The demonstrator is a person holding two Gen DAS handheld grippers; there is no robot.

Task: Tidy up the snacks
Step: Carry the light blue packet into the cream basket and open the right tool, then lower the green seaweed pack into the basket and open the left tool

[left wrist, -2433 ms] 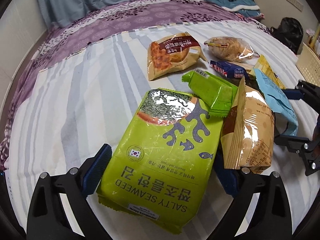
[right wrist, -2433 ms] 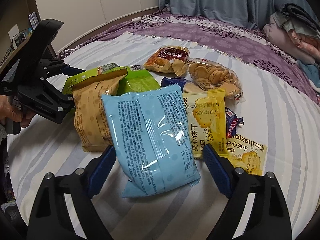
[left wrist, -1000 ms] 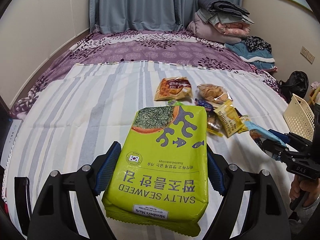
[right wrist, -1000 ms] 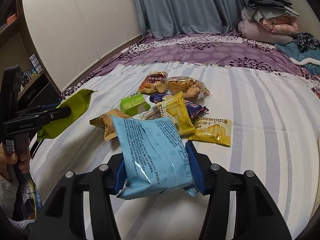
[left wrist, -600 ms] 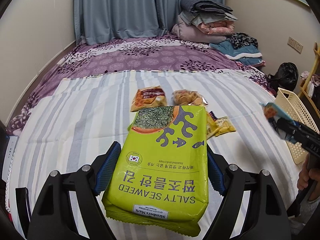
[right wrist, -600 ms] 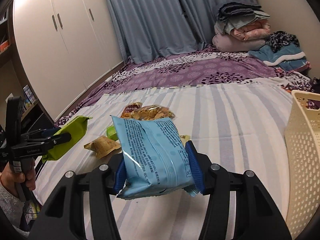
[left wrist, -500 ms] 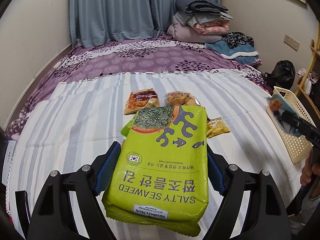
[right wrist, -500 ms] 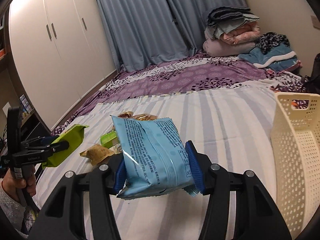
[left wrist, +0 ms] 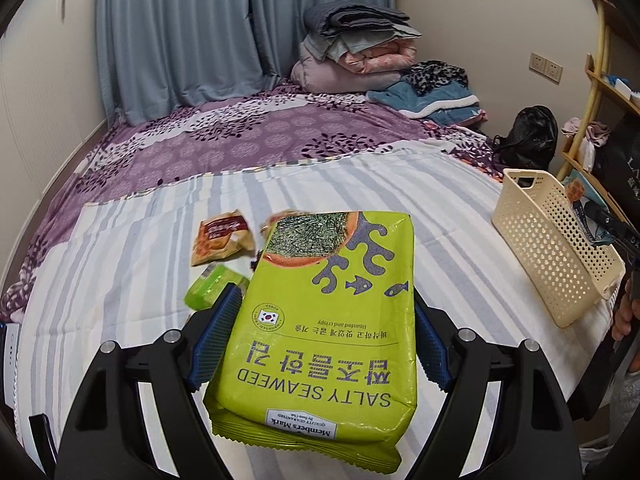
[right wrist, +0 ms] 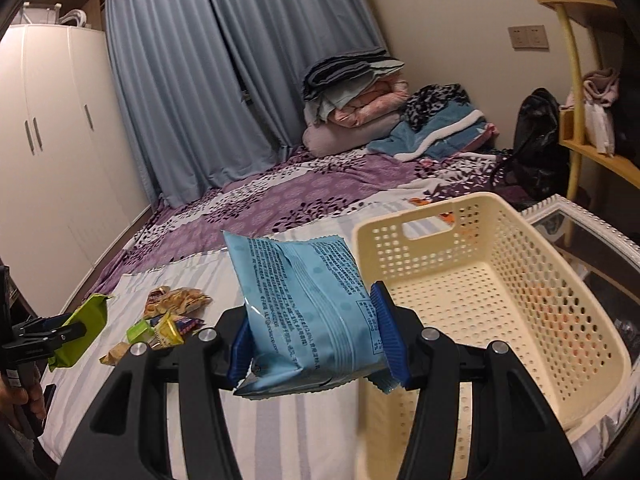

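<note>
Striped bedding (left wrist: 120,264) carries the leftover snack pile (right wrist: 168,316), well ahead of the left gripper (left wrist: 324,332), which is clamped on a flat green seaweed bag (left wrist: 324,320). Right gripper (right wrist: 316,332) pinches a puffy blue snack pouch (right wrist: 308,304), just left of the cream basket (right wrist: 500,240). Basket looks bare, so I judge sorting barely begun
</note>
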